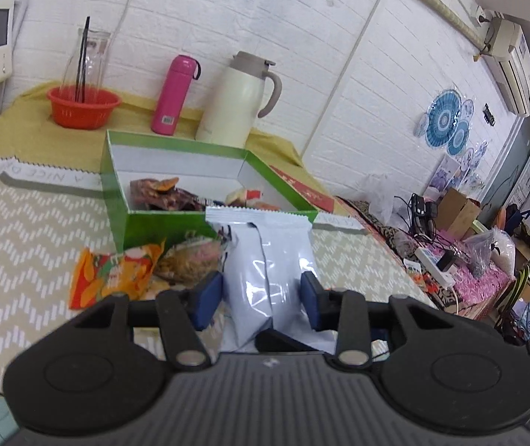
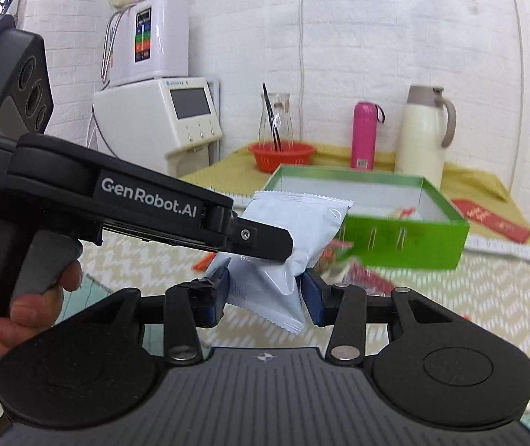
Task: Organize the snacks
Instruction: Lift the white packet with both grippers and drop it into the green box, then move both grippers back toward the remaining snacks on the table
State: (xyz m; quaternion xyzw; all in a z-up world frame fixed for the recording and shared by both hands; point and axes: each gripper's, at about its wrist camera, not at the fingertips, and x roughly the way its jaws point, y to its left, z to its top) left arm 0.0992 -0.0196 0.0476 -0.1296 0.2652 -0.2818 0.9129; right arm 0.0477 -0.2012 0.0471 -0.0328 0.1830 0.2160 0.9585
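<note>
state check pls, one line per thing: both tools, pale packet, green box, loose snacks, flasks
left tool: shut on pale packet
right tool: pads at the packet's sides, contact unclear
pale packet: lifted, upright, sealed
green box: open, snacks inside
orange snack bag: lying on the mat beside the box
pink flask: upright, capped
cream jug: upright, lid on

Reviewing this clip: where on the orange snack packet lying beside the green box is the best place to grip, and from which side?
Judging from the left wrist view, grip the orange snack packet by its near-left crimped corner, coming in low from the near side. It lies flat on the mat, and that edge is free, whereas its right side abuts the brown packet.
</note>
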